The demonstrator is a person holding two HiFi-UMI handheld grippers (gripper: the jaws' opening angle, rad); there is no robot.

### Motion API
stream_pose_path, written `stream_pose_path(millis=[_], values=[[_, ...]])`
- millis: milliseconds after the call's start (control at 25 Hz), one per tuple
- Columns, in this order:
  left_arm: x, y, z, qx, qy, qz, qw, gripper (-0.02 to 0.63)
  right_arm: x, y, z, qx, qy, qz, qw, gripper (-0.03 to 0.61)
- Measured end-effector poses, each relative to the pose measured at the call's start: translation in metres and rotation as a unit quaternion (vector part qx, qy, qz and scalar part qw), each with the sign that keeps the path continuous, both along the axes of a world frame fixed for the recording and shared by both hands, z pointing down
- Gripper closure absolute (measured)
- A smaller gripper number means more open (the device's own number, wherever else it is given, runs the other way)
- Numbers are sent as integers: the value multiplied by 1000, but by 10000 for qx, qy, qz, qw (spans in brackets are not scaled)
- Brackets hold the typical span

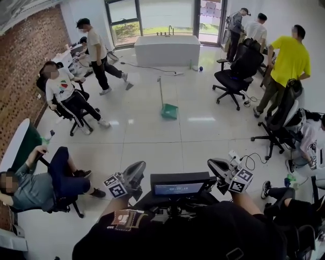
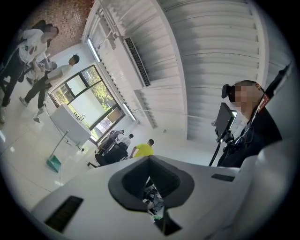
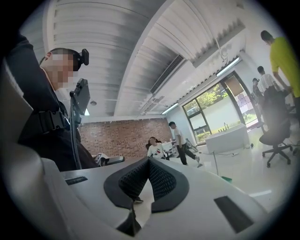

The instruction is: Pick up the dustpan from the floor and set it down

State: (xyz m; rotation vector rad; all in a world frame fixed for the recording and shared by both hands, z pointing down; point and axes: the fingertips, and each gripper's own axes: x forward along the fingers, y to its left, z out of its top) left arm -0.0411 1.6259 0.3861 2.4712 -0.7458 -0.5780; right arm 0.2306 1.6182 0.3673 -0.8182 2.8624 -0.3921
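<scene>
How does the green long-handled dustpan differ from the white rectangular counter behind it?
Colour: the green long-handled dustpan is teal green, while the white rectangular counter is plain white. Size: the dustpan is small and slim, and the counter is a long, bulky block. Place: the dustpan stands alone on open floor with its handle upright. The counter sits farther back by the window with a tap on top. Both rest on the glossy white tiled floor.

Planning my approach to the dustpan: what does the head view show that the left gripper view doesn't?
Only the head view: the left gripper and right gripper low by the person's chest, bare floor between them and the dustpan. Only the left gripper view: its jaws closed together, nothing between them, and the ceiling. Both: the green dustpan standing untouched on the floor, the white tub behind it.
</scene>
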Motion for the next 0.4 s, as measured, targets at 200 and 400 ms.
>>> stream_pose_path(millis=[200, 400], values=[[-6, -3, -14, -54, 0, -3, 10000, 609, -12, -3, -12, -27, 42, -102, 9999, 568], [11, -5, 9, -12, -64, -18, 10000, 609, 9, -5, 11, 30, 32, -121, 9999, 568]])
